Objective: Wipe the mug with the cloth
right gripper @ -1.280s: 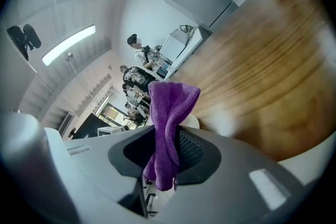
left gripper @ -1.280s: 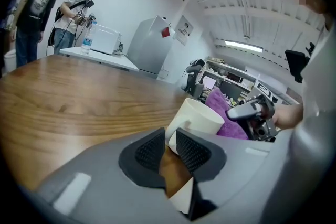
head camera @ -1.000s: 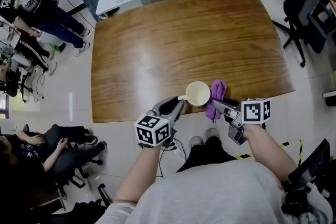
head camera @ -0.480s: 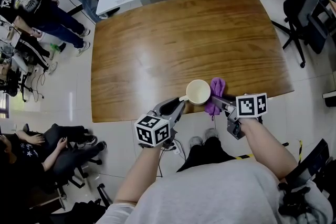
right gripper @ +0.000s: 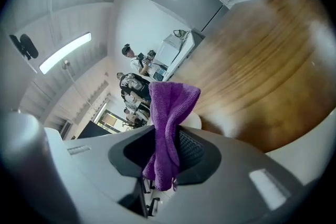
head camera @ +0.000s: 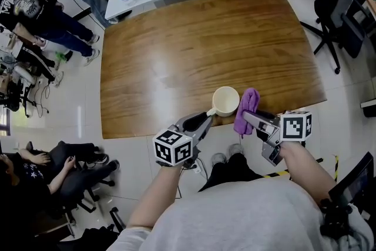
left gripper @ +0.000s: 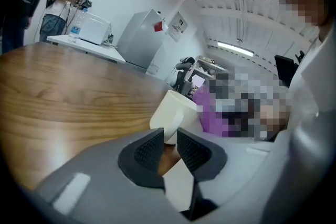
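Head view: the mug (head camera: pixel 226 101) stands on the table (head camera: pixel 194 50) near its front edge, handle toward the left gripper (head camera: pixel 202 120). The cloth (head camera: pixel 248 106) hangs from the right gripper (head camera: pixel 251 118), just beside the mug's wall.

Left gripper view: the jaws stand narrow, the tips seemingly pinching the mug's handle.

Right gripper view: the jaws are clamped on the cloth, its free end sticking up.

Wiping looks about to begin; next, press the cloth against the wall and rub while the left steadies the mug
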Available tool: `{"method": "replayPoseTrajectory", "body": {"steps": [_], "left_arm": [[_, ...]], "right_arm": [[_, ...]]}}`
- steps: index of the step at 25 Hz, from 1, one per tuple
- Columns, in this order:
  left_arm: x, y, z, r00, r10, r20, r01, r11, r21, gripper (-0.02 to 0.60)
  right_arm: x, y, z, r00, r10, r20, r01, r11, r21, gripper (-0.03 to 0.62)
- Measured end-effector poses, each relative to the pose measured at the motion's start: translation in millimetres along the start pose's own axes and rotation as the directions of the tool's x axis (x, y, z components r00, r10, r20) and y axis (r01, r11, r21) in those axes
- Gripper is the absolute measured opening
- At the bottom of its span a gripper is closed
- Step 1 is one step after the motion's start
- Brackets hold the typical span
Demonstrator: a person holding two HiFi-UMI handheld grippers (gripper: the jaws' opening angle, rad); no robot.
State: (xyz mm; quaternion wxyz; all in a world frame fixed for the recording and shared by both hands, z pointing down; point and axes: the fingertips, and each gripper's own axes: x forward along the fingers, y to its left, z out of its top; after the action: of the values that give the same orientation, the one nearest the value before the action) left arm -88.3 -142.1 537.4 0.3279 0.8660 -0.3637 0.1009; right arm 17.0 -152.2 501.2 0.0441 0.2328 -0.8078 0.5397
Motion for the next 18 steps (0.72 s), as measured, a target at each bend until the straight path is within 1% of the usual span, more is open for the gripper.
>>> {"method": "replayPoseTrajectory", "body": {"steps": [6, 14, 18], "left_arm": [[9.5, -13.4, -3.2, 0.999, -0.032, -0.029, 0.033, 0.999, 0.011, 0.063], [17.0, -21.2, -7.2, 0.997, -0.055, -0.052, 0.056, 0.998, 0.022, 0.061], [19.4, -22.8, -8.5, 0.997, -0.058, -0.055, 0.060, 0.998, 0.025, 0.063]], "right_arm": [[0.8, -4.3, 4.2, 0.999, 0.009, 0.041, -0.010, 1.000, 0.018, 0.110], [11.5, -58.4, -13.5, 0.996, -0.088, 0.002, 0.088, 0.993, 0.084, 0.110], [14.3, -70.2, -15.8, 0.994, -0.105, -0.005, 0.105, 0.990, 0.093, 0.109]]}}
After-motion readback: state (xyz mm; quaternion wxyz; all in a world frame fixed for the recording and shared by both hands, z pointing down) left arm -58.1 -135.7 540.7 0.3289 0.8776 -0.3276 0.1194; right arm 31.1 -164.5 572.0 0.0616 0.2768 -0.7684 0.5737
